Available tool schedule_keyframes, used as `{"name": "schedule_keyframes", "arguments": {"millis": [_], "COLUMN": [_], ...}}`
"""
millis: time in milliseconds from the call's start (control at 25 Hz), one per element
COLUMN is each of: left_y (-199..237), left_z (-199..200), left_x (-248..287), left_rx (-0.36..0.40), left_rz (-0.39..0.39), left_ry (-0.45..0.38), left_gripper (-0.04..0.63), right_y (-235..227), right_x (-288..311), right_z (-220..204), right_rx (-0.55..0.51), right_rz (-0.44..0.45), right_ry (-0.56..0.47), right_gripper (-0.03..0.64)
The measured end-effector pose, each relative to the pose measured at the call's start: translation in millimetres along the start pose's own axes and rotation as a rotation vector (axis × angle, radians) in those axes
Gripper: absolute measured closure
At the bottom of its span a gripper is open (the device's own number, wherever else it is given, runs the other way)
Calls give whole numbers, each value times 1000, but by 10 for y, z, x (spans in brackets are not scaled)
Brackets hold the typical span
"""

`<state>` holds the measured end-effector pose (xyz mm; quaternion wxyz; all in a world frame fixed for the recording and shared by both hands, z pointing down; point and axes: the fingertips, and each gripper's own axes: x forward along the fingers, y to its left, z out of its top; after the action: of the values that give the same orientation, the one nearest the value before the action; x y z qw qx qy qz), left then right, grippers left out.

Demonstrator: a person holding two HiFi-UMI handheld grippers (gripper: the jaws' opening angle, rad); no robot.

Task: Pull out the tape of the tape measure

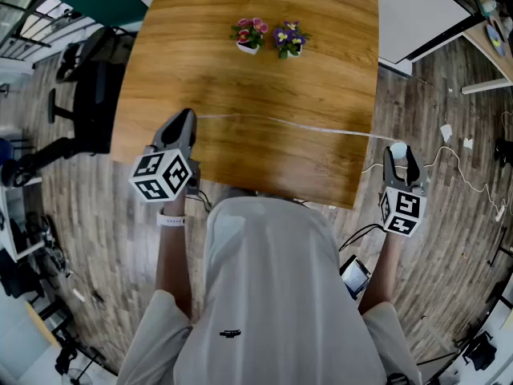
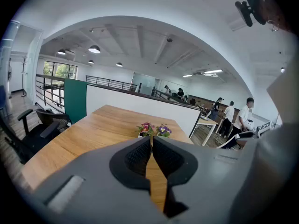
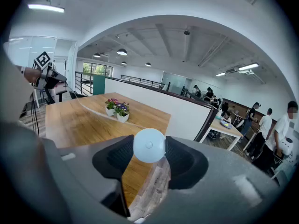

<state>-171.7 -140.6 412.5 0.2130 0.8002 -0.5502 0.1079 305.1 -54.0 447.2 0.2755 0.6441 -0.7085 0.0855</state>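
A thin white tape [image 1: 296,126] stretches across the wooden table [image 1: 256,79], from my left gripper [image 1: 187,119] at the table's left edge to my right gripper [image 1: 401,152] off its right edge. In the right gripper view the round white tape measure case [image 3: 149,145] sits squeezed between the jaws of my right gripper [image 3: 149,149]. My left gripper [image 2: 152,146] has its pads pressed together, with the tape's end pinched between them in the head view. That left gripper [image 3: 44,76] also shows far left in the right gripper view.
Two small flower pots [image 1: 249,34] [image 1: 288,38] stand at the table's far side. A black office chair [image 1: 92,95] is left of the table. Cables [image 1: 457,167] trail on the wood floor at right. People stand near a white desk [image 3: 233,129] in the background.
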Motion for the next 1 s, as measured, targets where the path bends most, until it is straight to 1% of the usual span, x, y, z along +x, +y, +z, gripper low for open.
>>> {"name": "schedule_keyframes", "arguments": {"millis": [200, 360, 520, 720, 1000], "left_y": [-63, -110, -169, -288, -378], "left_z": [-10, -69, -118, -212, -358], "left_x": [-2, 8, 28, 96, 232], "left_rx": [-9, -2, -11, -7, 11], "left_rz": [-11, -14, -27, -51, -65], "left_ry": [-7, 5, 15, 41, 72], "left_gripper": [557, 557, 557, 557, 557], "right_y": [41, 106, 227, 458, 787], "right_x": [5, 17, 45, 123, 241], "right_z": [19, 8, 21, 23, -84], "right_rx": [-4, -9, -4, 29, 12], "right_rz": [16, 31, 57, 128, 190], "right_ry": [-5, -2, 1, -2, 28], "right_gripper": [397, 397, 397, 397, 397]}}
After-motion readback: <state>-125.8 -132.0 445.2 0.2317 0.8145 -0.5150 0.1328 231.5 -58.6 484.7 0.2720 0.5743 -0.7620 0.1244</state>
